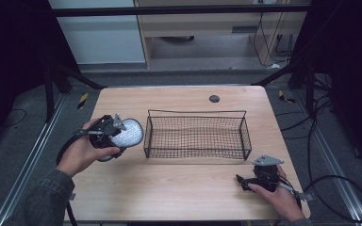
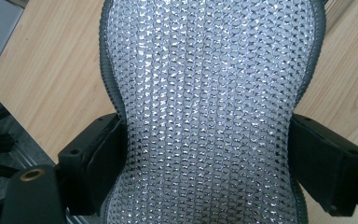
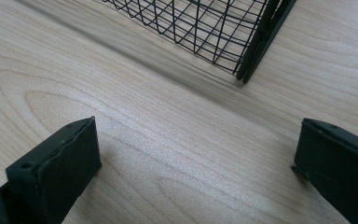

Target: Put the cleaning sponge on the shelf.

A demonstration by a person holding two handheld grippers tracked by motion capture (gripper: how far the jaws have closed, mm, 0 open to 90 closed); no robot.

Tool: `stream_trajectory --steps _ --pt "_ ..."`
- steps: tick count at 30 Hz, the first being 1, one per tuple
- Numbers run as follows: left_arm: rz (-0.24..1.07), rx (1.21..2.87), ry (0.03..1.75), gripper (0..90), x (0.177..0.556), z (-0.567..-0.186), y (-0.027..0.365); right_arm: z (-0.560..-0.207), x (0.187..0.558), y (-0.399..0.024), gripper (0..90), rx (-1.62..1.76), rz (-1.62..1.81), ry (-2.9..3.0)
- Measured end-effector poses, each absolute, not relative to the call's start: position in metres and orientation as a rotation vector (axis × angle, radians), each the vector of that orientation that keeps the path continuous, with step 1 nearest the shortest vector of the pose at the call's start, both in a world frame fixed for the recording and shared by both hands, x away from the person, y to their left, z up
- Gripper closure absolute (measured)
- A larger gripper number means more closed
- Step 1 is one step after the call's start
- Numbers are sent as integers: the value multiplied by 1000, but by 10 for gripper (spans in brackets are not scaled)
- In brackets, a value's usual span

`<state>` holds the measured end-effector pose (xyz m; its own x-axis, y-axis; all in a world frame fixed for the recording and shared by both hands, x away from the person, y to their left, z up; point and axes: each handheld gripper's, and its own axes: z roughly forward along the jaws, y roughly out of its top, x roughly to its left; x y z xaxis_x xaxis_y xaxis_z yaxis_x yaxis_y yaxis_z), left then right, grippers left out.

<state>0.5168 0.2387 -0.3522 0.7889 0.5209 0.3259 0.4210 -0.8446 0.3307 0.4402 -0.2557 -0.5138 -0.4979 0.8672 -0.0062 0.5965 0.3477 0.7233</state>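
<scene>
Left gripper [image 1: 118, 136] clamps one silver mesh pad [image 2: 209, 107]; right gripper [image 3: 196, 163] gapes beside one wire basket [image 1: 195, 134].

A silvery mesh pad [image 2: 209, 112] with dark edging, pinched at its waist, beside the empty black wire basket [image 1: 197, 135].

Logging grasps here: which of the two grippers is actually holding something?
The left gripper, shut on the silvery mesh pad. The right gripper is open over bare table.

So we've got the wire basket [image 1: 197, 135] sitting mid-table [image 1: 179, 193], nothing in it. Our left gripper [image 1: 115, 134] is just left of it, clamped around a mesh pad [image 1: 127, 133] held above the tabletop. Our right gripper [image 1: 245, 180] is near the front right, before the basket's right end.
</scene>
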Motion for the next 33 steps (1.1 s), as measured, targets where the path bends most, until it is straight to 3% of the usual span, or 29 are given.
stream_trajectory --steps 33 --pt "643 2712 596 143 554 -317 180 -514 441 -256 4 1275 944 2235"
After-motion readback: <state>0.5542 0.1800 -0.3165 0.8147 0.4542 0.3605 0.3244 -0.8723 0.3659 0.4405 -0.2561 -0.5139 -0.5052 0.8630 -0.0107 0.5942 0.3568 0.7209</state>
